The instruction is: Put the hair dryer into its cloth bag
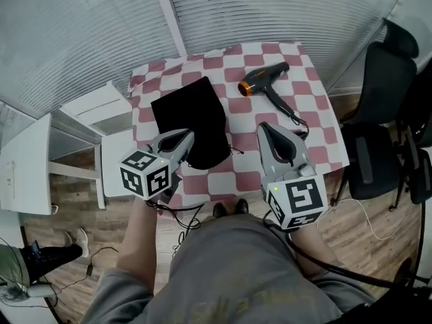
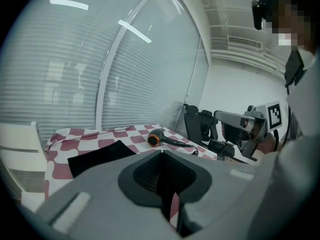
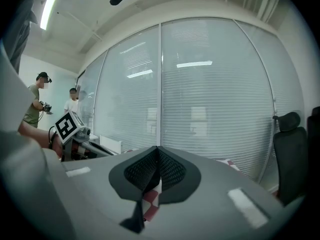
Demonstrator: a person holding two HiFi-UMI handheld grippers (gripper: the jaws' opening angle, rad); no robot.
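A black hair dryer [image 1: 263, 79] with an orange ring lies on the far right of the checkered table [image 1: 317, 113], its cord trailing toward the near edge. The black cloth bag [image 1: 192, 123] lies flat at the table's middle left. My left gripper [image 1: 183, 139] hovers shut and empty over the bag's near end. To its right, my right gripper [image 1: 264, 128] is also shut and holds nothing, nearer than the dryer. The left gripper view looks past the left gripper [image 2: 161, 154] to the bag [image 2: 100, 156] and dryer [image 2: 157, 138]. Beyond the right gripper [image 3: 158, 149] are window blinds.
Black office chairs [image 1: 385, 113] stand right of the table. A white low shelf [image 1: 94, 106] sits at its left. Cables lie on the wood floor [image 1: 378, 221]. Blinds cover the glass wall behind. Two people [image 3: 37, 99] stand far off in the right gripper view.
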